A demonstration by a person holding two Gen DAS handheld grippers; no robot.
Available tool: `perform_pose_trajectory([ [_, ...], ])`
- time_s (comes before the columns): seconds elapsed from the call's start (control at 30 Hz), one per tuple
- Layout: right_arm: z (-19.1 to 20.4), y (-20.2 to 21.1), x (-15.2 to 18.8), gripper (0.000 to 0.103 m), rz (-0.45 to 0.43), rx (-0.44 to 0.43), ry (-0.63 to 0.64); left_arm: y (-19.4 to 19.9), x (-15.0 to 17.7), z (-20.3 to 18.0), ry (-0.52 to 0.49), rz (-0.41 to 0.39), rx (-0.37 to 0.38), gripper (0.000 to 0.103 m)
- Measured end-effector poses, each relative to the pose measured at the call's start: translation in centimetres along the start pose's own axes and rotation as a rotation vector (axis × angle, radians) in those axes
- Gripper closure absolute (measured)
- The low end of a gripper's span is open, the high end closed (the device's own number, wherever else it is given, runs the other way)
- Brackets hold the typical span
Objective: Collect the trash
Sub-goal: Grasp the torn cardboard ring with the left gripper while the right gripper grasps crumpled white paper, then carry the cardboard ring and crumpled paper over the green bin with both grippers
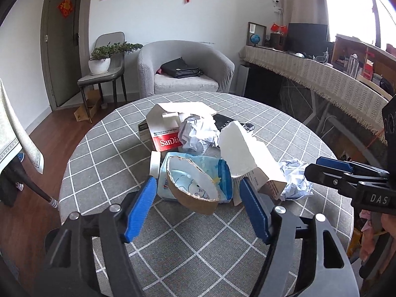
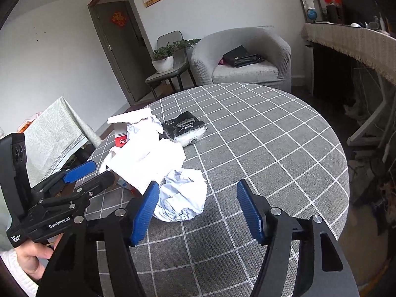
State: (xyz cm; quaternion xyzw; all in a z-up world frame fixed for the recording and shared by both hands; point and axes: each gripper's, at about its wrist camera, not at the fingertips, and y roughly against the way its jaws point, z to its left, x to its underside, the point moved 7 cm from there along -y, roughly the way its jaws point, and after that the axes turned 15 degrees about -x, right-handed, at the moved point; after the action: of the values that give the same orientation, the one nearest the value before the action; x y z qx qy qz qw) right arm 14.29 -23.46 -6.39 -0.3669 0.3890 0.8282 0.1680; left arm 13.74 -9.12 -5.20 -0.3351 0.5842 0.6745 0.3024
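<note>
Reaching into trash pile on bench (image 1: 99,153): left gripper (image 1: 198,206) spread around torn cup (image 1: 193,193), right gripper (image 2: 195,210) spread, crumpled paper (image 2: 183,198) at eleven o'clock. Next: pinching each.

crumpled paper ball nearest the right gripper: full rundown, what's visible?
The crumpled paper ball is pale bluish-white paper, loosely wadded with deep creases and some faint print. It rests on the grey checked tablecloth at the near right edge of the trash pile, its far side against the torn white carton. The right gripper is open; its left pad overlaps the ball's edge, contact unclear. Most of the ball lies between the jaws toward that side. The left wrist view shows it beside the right gripper's tips.
</note>
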Motion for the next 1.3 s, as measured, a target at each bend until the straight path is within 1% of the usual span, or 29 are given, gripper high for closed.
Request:
perform_pose_trajectory([
  [0.03,-0.1,-0.1,0.0,0.04,0.005,-0.008,-0.006,-0.1,-0.1,0.0,0.002,0.0,-0.004,0.032],
  [0.17,-0.5,-0.6,-0.2,0.041,0.027,-0.013,-0.013,-0.8,-0.4,0.2,0.005,-0.002,-0.03,0.034],
  [0.27,-0.5,-1.1,-0.2,0.042,0.044,-0.032,-0.025,-1.2,-0.7,0.4,0.008,0.007,-0.035,0.038],
  [0.33,-0.4,-1.4,-0.1,0.042,0.043,-0.055,-0.035,-1.4,-0.7,0.4,0.01,0.014,-0.032,0.039],
  [0.4,-0.3,-1.9,0.0,0.042,0.044,-0.071,-0.046,-1.5,-0.8,0.5,0.012,0.018,-0.032,0.044],
  [0.43,-0.3,-2.1,0.0,0.045,0.054,-0.071,-0.049,-1.6,-0.8,0.6,0.012,0.02,-0.031,0.046],
  [0.5,-0.1,-2.5,0.0,0.047,0.053,-0.092,-0.062,-1.9,-0.7,0.6,0.016,0.032,-0.013,0.055],
  [0.57,0.1,-2.8,0.0,0.05,0.054,-0.117,-0.075,-1.9,-0.7,0.5,0.022,0.037,0.019,0.056],
  [0.63,0.1,-3.1,0.1,0.052,0.059,-0.156,-0.108,-1.9,-0.7,0.8,0.027,0.04,0.031,0.056],
  [0.7,0.4,-3.7,0.4,0.055,0.075,-0.166,-0.112,-2.0,-0.7,0.9,0.032,0.045,0.039,0.057],
  [0.83,0.5,-3.8,0.5,0.06,0.083,-0.161,-0.112,-1.9,-0.6,1.2,0.023,0.038,0.036,0.057],
  [0.97,0.8,-3.5,0.2,0.061,0.074,-0.14,-0.094,-1.5,-0.4,1.4,0.016,0.032,0.037,0.058],
  [1.17,0.8,-2.0,-0.3,0.061,0.026,-0.118,-0.107,-0.4,0.3,2.0,0.007,0.023,0.036,0.058],
  [1.3,1.9,-1.5,-0.7,0.061,-0.003,-0.113,-0.09,0.5,0.5,2.8,0.003,0.017,0.037,0.058],
])
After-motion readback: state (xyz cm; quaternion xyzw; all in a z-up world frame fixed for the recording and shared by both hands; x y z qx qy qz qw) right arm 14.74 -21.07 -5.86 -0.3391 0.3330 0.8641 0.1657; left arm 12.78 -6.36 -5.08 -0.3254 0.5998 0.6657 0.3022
